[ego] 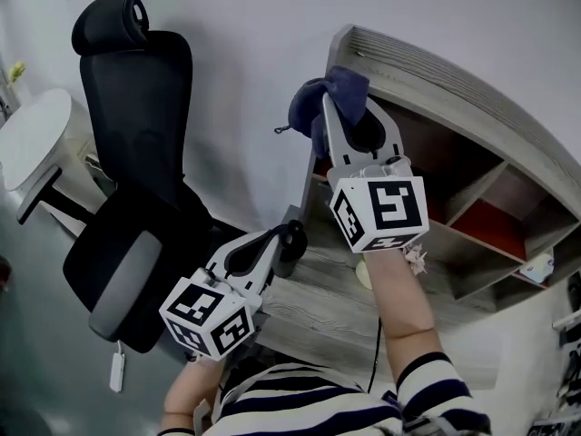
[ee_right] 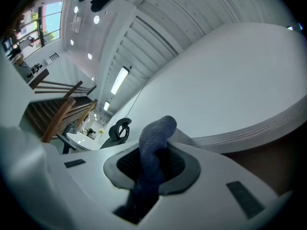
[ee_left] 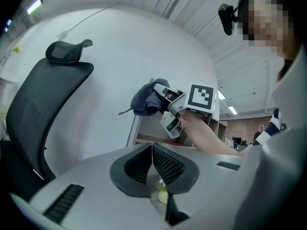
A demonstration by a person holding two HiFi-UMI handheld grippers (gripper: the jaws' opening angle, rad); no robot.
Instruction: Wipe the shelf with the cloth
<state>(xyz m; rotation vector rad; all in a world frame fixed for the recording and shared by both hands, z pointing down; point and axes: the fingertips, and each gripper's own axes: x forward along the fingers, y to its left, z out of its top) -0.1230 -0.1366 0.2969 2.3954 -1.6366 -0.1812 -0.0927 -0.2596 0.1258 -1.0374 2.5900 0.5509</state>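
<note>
A dark blue cloth (ego: 313, 107) is bunched at the upper left corner of the grey wooden shelf (ego: 436, 66). My right gripper (ego: 352, 109) is shut on it, raised against the shelf's top edge. In the right gripper view the cloth (ee_right: 153, 143) sticks up between the jaws, beside the shelf's top board (ee_right: 268, 123). My left gripper (ego: 292, 236) hangs lower, by the shelf's left side over a grey board, its jaws pressed together with nothing in them. From the left gripper view (ee_left: 152, 150) I see the cloth (ee_left: 146, 99) and the right gripper's marker cube (ee_left: 201, 97) above.
A black office chair (ego: 136, 198) stands close on the left, with a white round table (ego: 32, 134) behind it. A white wall runs behind the shelf. An inner compartment has a red-orange floor (ego: 490, 225). A small pale object (ego: 363, 275) lies on the grey board.
</note>
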